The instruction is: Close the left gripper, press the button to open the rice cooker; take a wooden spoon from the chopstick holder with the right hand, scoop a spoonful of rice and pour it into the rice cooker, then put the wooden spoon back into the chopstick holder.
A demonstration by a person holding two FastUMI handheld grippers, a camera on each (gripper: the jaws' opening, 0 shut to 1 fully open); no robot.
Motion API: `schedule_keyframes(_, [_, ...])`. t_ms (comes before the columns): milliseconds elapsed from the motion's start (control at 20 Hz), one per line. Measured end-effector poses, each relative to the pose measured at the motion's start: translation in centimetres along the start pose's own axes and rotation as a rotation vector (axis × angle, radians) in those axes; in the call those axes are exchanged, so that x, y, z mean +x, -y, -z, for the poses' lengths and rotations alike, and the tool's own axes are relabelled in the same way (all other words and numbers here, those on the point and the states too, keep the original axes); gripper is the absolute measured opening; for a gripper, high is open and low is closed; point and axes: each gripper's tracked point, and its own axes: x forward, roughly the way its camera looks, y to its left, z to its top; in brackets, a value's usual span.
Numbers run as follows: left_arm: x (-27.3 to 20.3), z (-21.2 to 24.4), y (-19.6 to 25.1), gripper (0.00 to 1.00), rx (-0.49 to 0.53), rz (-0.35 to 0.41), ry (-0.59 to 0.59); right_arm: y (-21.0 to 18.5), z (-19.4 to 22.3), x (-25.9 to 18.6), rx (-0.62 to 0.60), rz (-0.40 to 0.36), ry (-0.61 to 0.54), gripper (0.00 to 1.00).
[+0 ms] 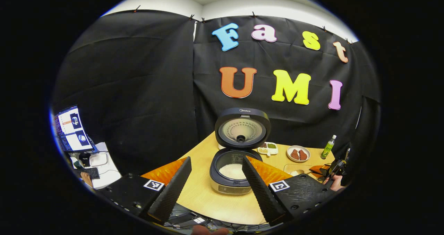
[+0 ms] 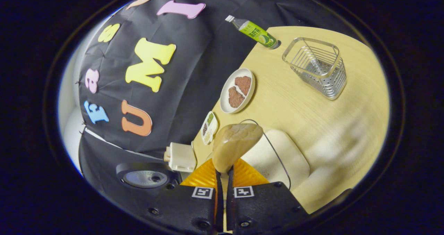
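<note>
Standing widest across the booth is the wooden table, pale and curved at its near edge, and sitting on it is the rice cooker with its lid tipped fully up and white rice lying in the inner pot. The left gripper is hanging just in front of the cooker with its two dark fingers spread wide and holding nothing, the pot showing between them. In the right gripper view the table is tilting across the picture, and the wire chopstick holder is standing upright on it, well apart from the gripper. A cream tray is lying just beyond the right gripper, whose fingers are pinched close together on the handle of the wooden spoon; the spoon's bowl is sticking out ahead of the fingertips, over the tray's near edge. I cannot tell whether any rice is in the bowl. Farther back a white plate is carrying two brown pieces, a small divided dish is sitting beside it toward the cooker, and a green bottle is standing at the table's far edge near the holder.
</note>
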Motion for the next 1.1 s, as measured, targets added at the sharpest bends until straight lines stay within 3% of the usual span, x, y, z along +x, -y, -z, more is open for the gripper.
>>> schedule_keyframes(300, [0.0,-0.4,1.2,0.95,-0.010,0.031,0.018,-4.7,-1.8,-2.2,0.017,-0.076,0.017,0.08])
schedule_keyframes(500, [-0.2,-0.6,0.4,0.95,-0.026,0.017,0.030,-9.7,-0.5,-2.4,-0.020,-0.125,-0.017,0.08])
schedule_keyframes(800, [-0.9,-0.7,-2.6,0.95,-0.065,-0.049,0.048,-18.3,5.0,-0.1,-0.125,-0.206,-0.128,0.08])
schedule_keyframes(1100, [-2.3,-0.7,-5.4,0.95,-0.091,-0.108,0.057,-24.6,12.6,3.0,-0.341,-0.244,-0.222,0.08])
